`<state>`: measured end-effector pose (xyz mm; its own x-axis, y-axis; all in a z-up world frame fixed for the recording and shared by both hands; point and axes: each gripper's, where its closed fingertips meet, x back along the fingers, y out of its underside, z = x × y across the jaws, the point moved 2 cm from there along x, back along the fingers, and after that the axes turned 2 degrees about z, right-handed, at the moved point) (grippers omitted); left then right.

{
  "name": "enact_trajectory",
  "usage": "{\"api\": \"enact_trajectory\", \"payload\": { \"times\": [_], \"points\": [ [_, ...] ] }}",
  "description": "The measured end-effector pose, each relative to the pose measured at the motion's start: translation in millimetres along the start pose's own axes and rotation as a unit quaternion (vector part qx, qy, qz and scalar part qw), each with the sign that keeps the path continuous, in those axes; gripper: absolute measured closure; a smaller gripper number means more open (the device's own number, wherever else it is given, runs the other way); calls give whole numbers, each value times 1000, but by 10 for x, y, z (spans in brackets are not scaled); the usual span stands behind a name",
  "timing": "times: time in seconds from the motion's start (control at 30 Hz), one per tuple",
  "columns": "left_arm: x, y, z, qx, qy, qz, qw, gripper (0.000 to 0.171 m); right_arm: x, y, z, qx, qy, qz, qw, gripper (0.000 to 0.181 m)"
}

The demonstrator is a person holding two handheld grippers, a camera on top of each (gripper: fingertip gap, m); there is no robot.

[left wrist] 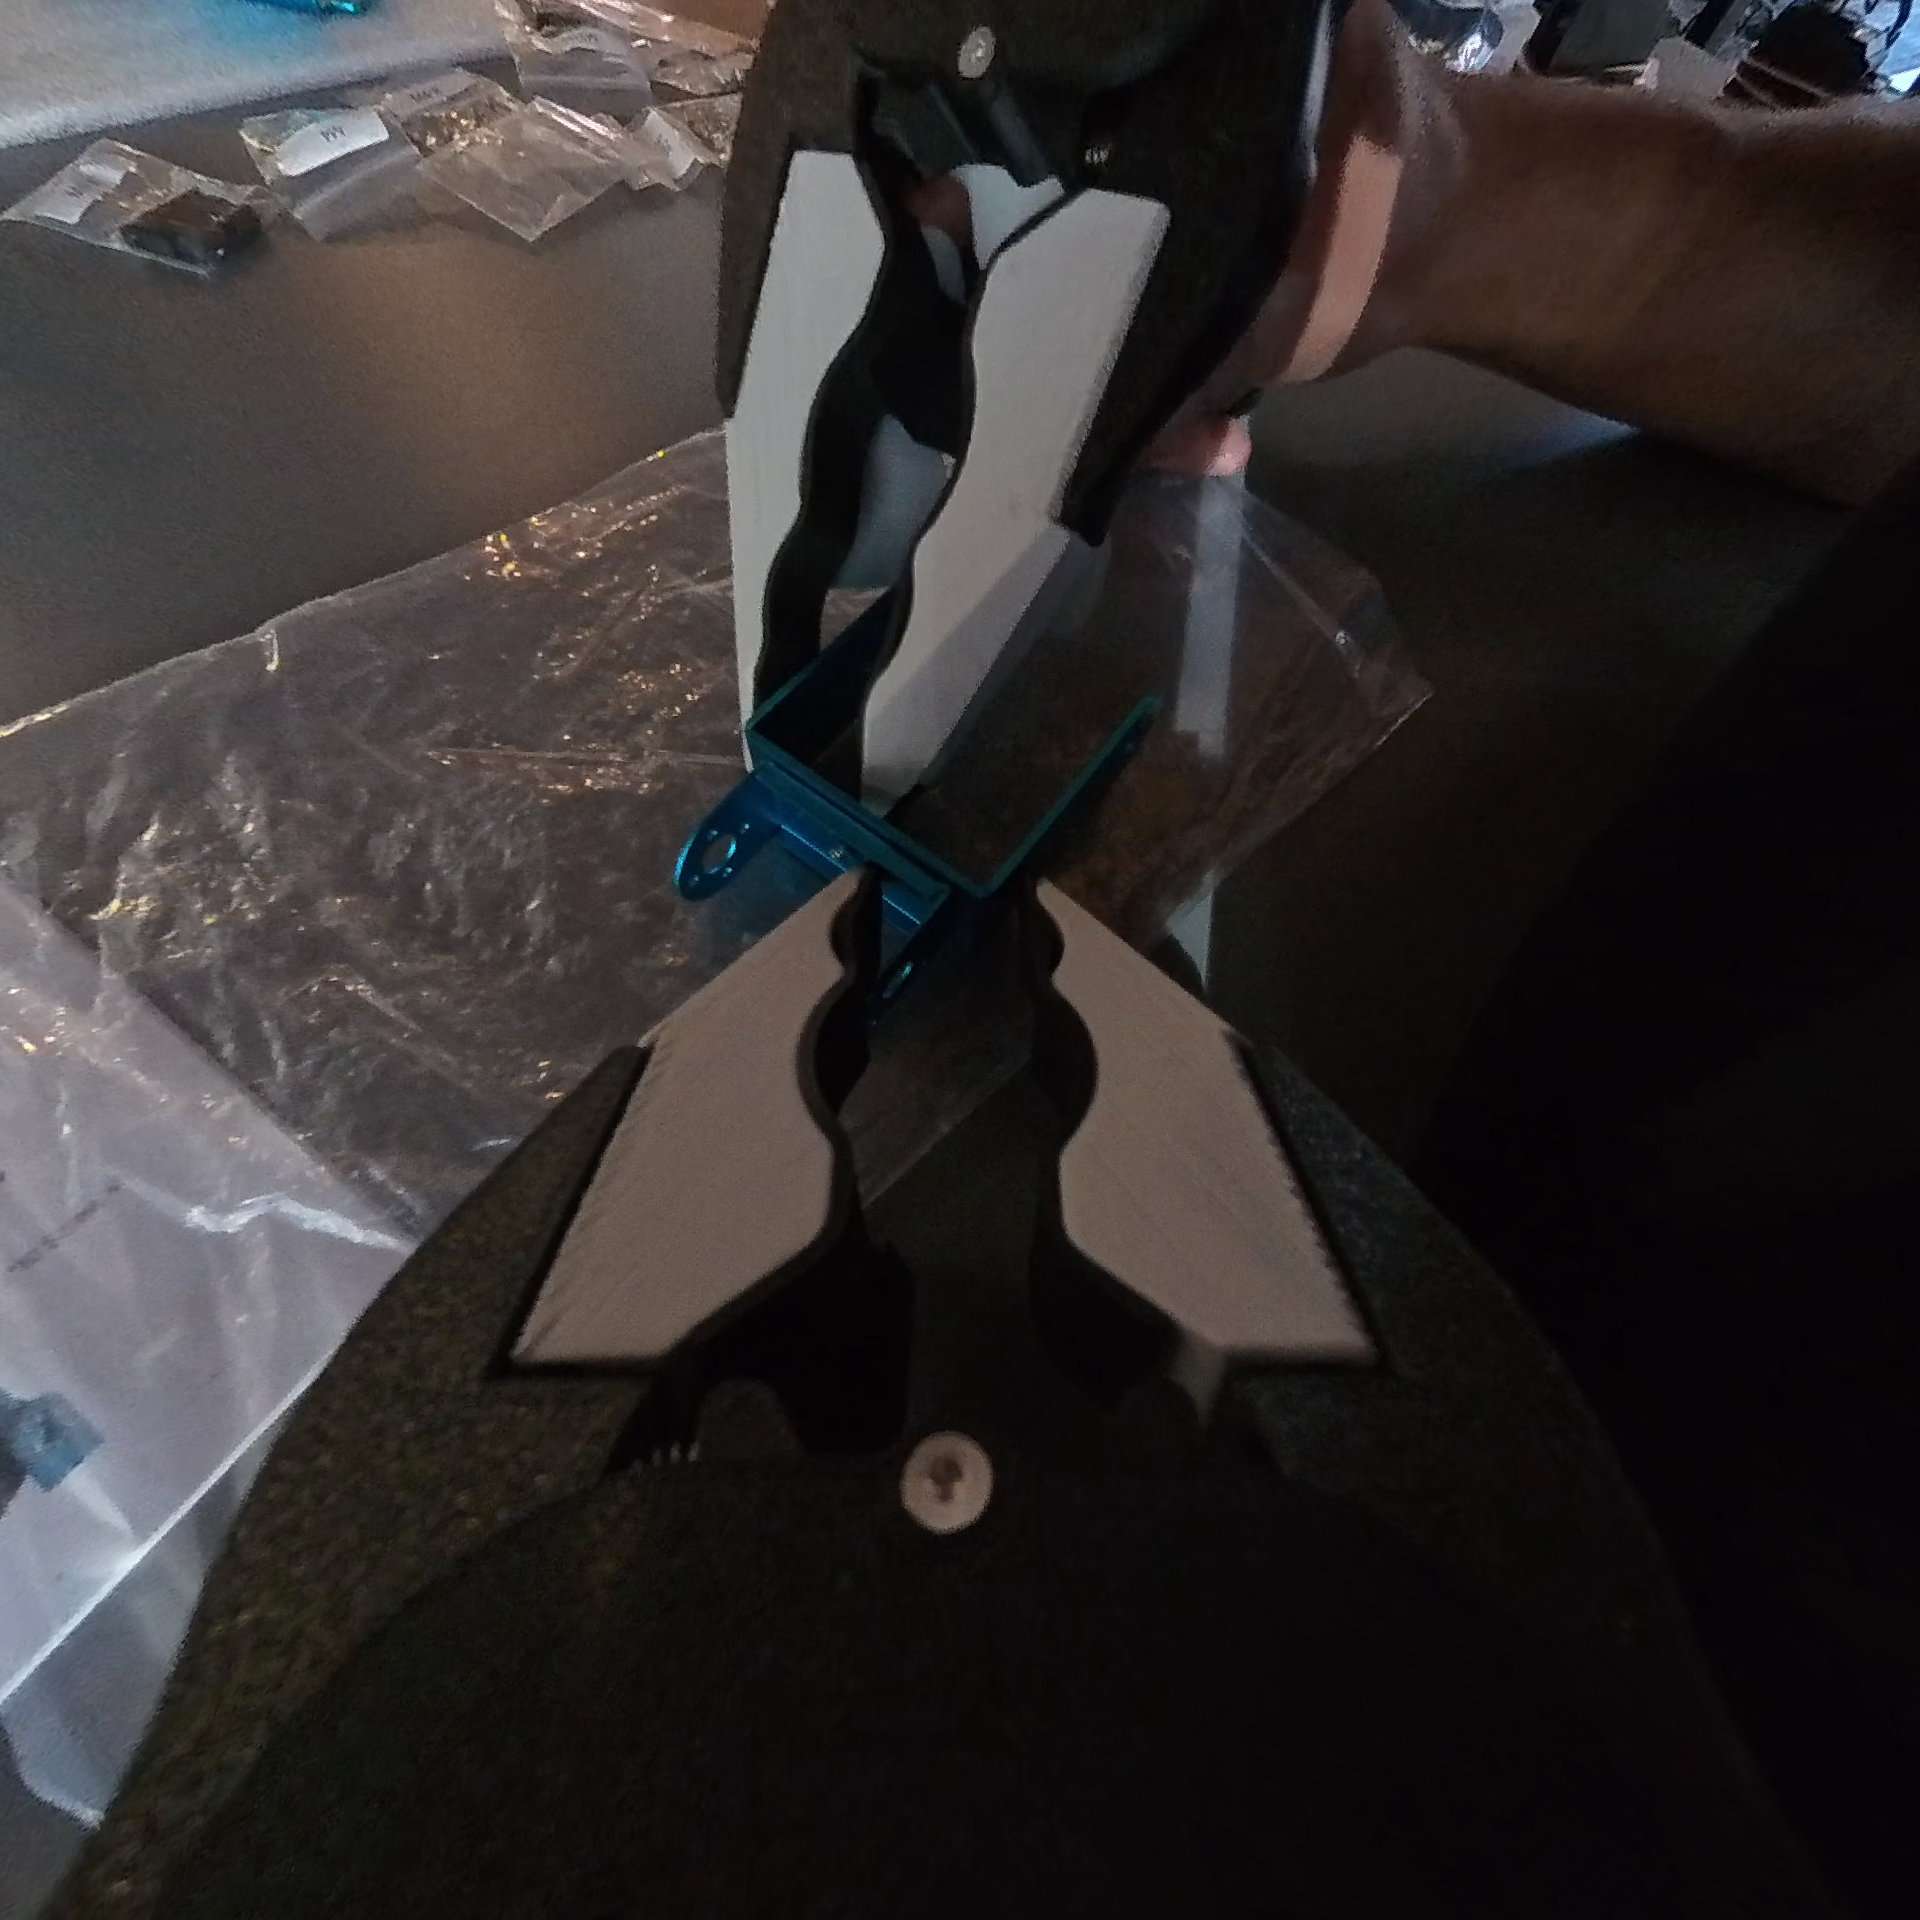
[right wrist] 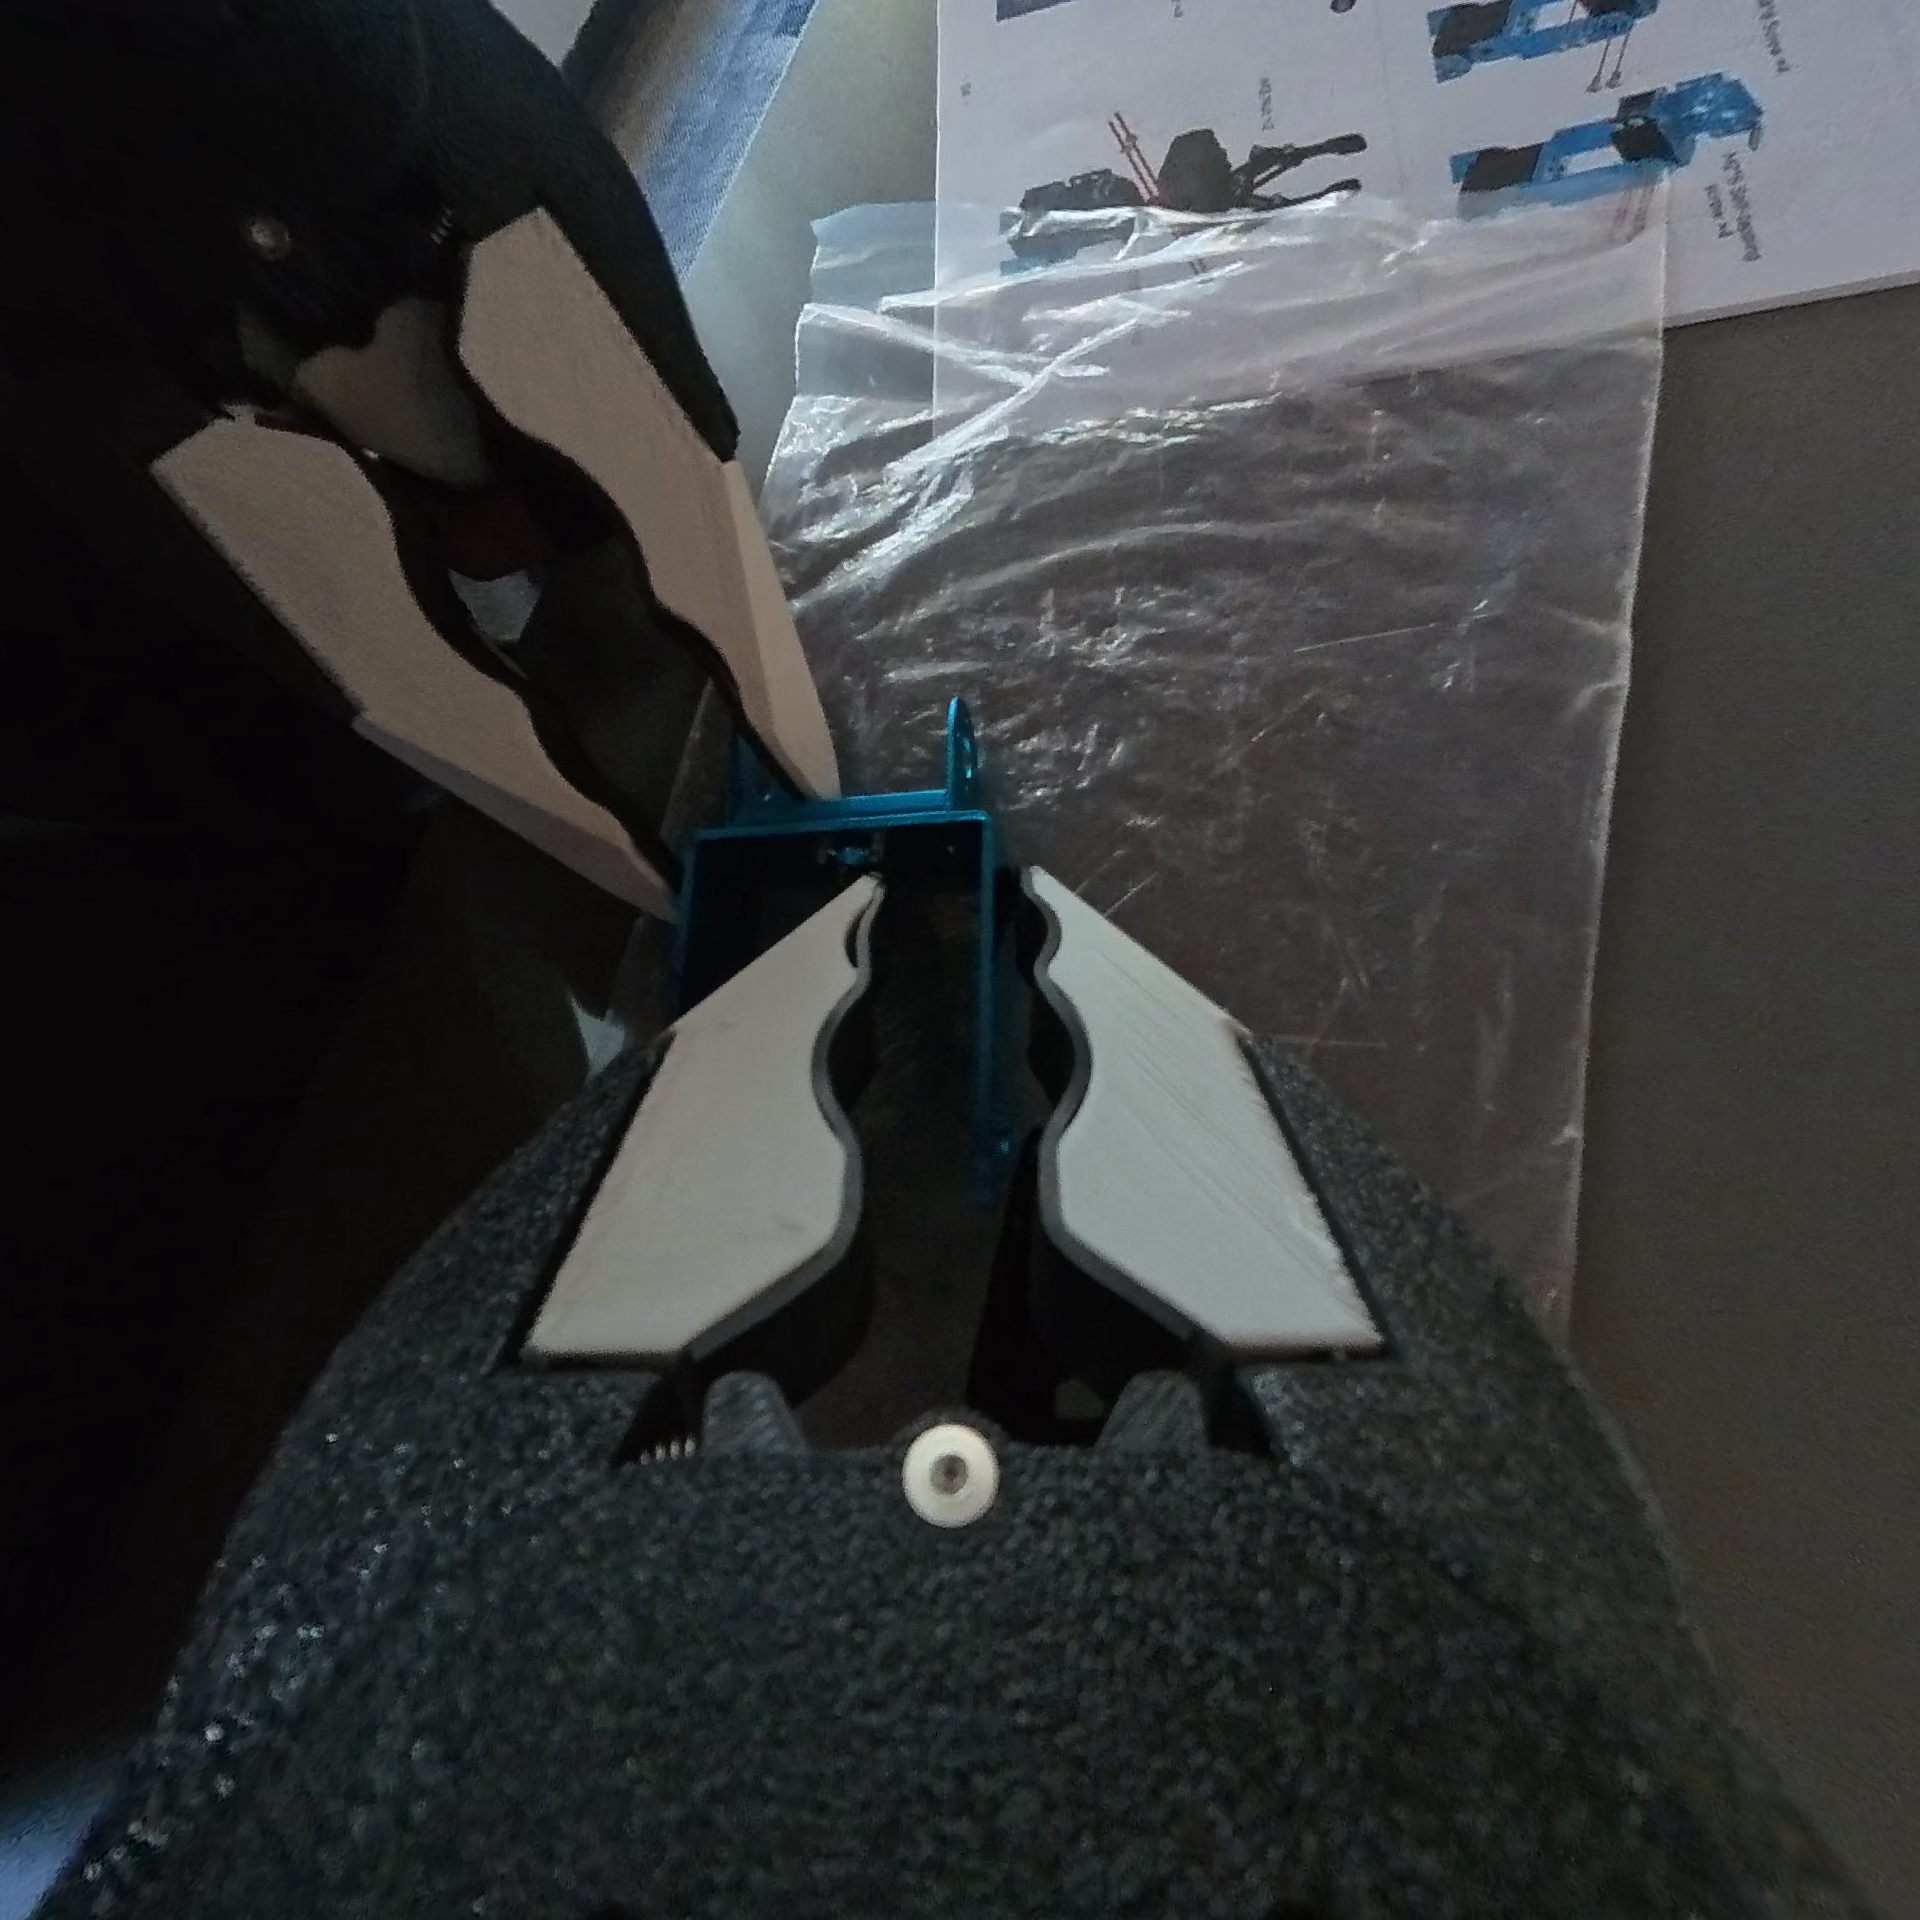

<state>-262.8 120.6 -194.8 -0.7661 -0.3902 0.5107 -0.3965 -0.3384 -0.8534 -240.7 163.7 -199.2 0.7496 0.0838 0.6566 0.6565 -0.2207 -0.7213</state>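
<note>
A blue metal bracket assembly sits between both grippers, over a brown table. It is an open U frame with a second bracket and a holed flange fixed to its back. My left gripper is closed on the second bracket's arm, and also shows in the right wrist view. My right gripper straddles one wall of the U frame. Its jaws are slightly apart, with a gap on the inner side. It enters the left wrist view from above.
A large crumpled clear plastic bag lies beside the bracket. A small clear bag is under the person's hand, whose forearm reaches in. Several small parts bags lie far left. A printed sheet lies beyond.
</note>
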Motion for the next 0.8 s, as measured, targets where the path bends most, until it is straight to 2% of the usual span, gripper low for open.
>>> {"api": "enact_trajectory", "payload": {
  "times": [0.2,0.4,0.8],
  "points": [
    [2,-3,-3,4,1,2,1000,146,1,-1,-31,3,-7,1,1000,148],
    [-3,4,-2,-5,-7,0,1000,147,-19,-14,-7,19,22,-1,1000,155],
    [-8,6,-3,-10,-13,1,1000,147,-14,-18,-5,-19,-2,3,1000,156]
  ]
}}
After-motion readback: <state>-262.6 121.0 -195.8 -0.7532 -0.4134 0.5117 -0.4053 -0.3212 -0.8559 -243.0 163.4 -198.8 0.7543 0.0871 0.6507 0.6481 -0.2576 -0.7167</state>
